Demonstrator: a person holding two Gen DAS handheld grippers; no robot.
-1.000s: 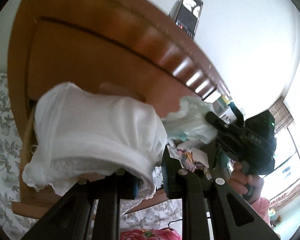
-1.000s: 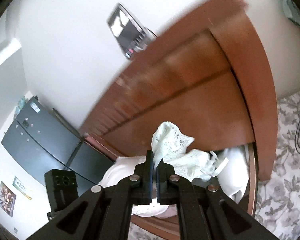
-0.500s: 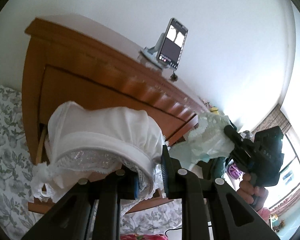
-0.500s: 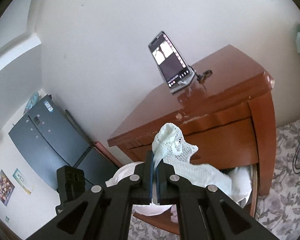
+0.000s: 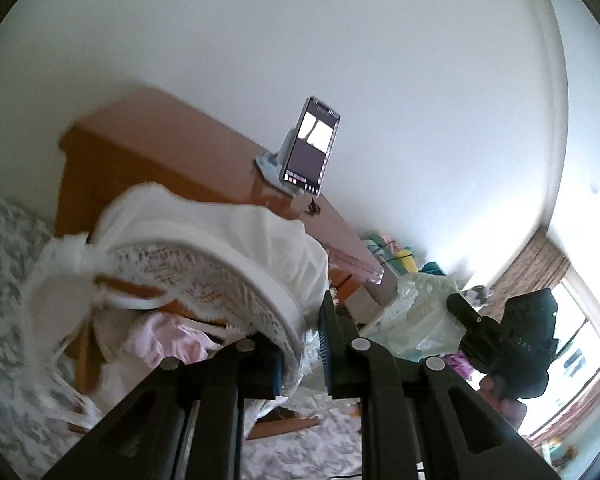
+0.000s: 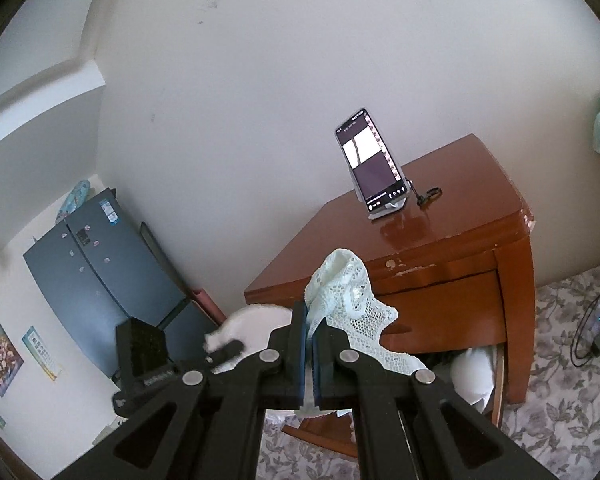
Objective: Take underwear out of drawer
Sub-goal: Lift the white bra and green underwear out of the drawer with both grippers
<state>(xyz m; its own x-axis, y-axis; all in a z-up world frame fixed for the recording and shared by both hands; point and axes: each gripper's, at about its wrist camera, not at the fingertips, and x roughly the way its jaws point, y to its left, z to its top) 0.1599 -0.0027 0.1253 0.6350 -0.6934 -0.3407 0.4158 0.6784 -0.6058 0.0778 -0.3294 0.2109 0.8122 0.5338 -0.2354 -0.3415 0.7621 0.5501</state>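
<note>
My left gripper (image 5: pixel 304 344) is shut on white lace-edged underwear (image 5: pixel 204 248), its jaws closing a little tighter; the cloth bulges up and to the left above the open drawer (image 5: pixel 100 360), where pink clothes (image 5: pixel 168 340) lie. My right gripper (image 6: pixel 311 328) is shut on pale green lace underwear (image 6: pixel 348 292), which stands above the pads and hangs to the right. Both garments are held clear above the bottom drawer (image 6: pixel 496 380) of the brown nightstand (image 6: pixel 452 240). Each view shows the other gripper: the right gripper (image 5: pixel 500 344), the left gripper (image 6: pixel 148 356).
A phone on a stand (image 6: pixel 372 160) and a small key ring (image 6: pixel 428 196) sit on the nightstand top. White clothes (image 6: pixel 472 372) stay in the drawer. A dark fridge (image 6: pixel 100 264) stands left, a cable with a charger (image 6: pixel 596 332) lies on the floral floor.
Both grippers rose with their garments, lifting them out of the drawer. The nightstand's top and the phone have come into fuller view, and pink clothes in the drawer show.
</note>
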